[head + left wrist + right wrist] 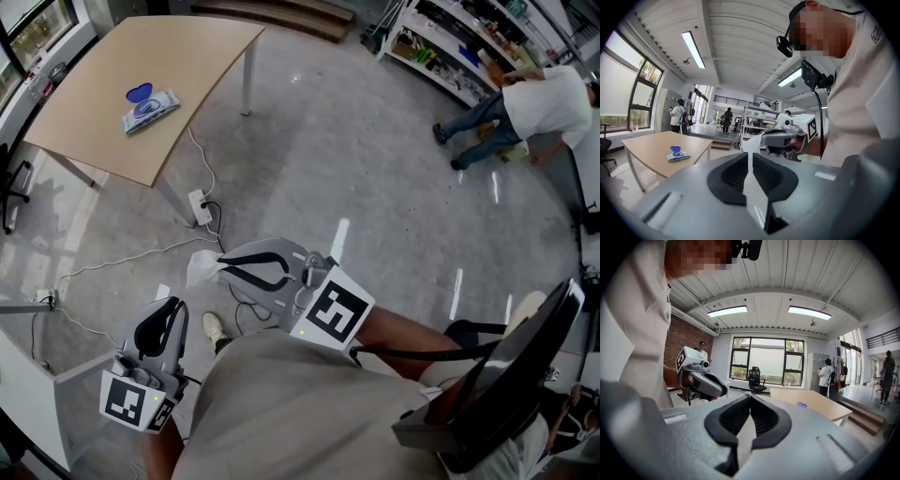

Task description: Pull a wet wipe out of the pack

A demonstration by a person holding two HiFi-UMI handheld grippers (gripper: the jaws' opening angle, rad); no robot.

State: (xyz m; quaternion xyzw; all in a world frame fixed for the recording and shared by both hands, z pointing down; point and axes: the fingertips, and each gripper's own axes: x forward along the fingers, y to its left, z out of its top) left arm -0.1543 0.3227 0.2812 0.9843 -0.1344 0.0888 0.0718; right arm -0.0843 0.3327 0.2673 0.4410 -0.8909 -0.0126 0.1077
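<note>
The wet wipe pack, white with its blue lid flipped open, lies on the wooden table far off at the upper left. It also shows in the left gripper view as the pack. My right gripper is held above the floor in front of my body. It is shut on a white wet wipe that hangs from its tips, seen from the side as the wipe. My left gripper is lower and to the left, shut with nothing in it, well apart from the wipe.
A power strip and white cables lie on the grey floor by the table leg. A person bends down by the shelves at the upper right. A black office chair stands near the windows.
</note>
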